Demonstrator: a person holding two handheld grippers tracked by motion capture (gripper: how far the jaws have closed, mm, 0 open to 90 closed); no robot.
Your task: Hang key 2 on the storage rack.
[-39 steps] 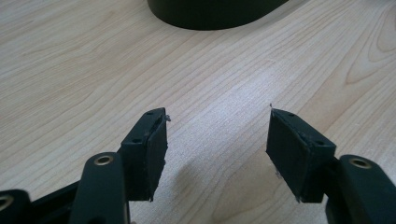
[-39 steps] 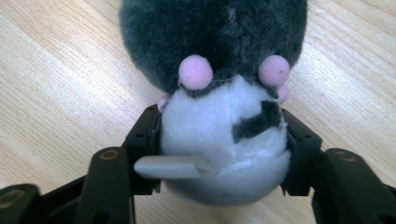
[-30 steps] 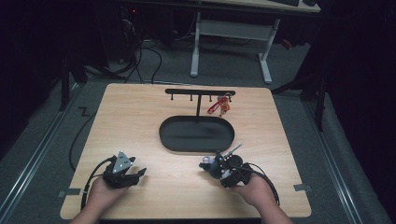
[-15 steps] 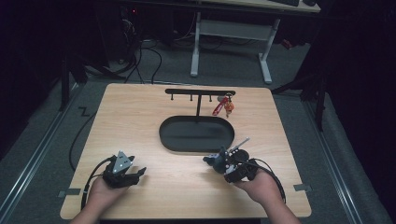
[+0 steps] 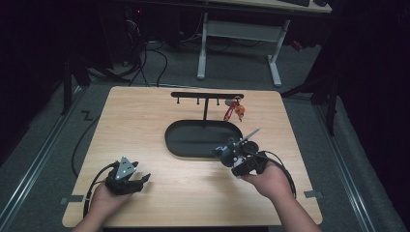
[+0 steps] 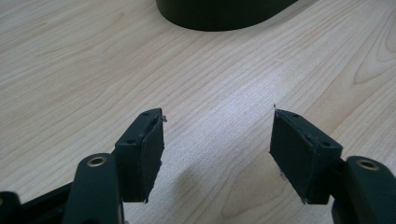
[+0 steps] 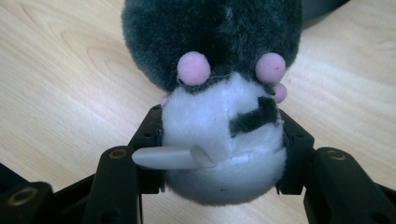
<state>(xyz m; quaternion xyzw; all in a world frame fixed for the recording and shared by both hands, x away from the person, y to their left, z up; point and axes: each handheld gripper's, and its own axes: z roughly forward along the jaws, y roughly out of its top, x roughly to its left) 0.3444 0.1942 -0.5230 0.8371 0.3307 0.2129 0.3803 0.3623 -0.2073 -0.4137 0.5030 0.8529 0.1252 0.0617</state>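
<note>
The fluffy toy (image 7: 224,126) was grey on top and white below, with little pink dots. It sat squeezed between the two black jaws of the right gripper (image 5: 231,153), above the near right part of the table (image 5: 145,116), just beside the near edge of the black tray (image 5: 193,145). The left gripper (image 6: 217,149) rested low at the near left, jaws spread apart with nothing between them.

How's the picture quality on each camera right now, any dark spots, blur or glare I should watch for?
High view: the table is lit, the room around it nearly black, and the dark tray shows little detail. Left gripper view: sharp, with a soft sheen on the wood between the left gripper jaws. Right gripper view: the plush toy in the right gripper is so close that its top looks soft.
</note>
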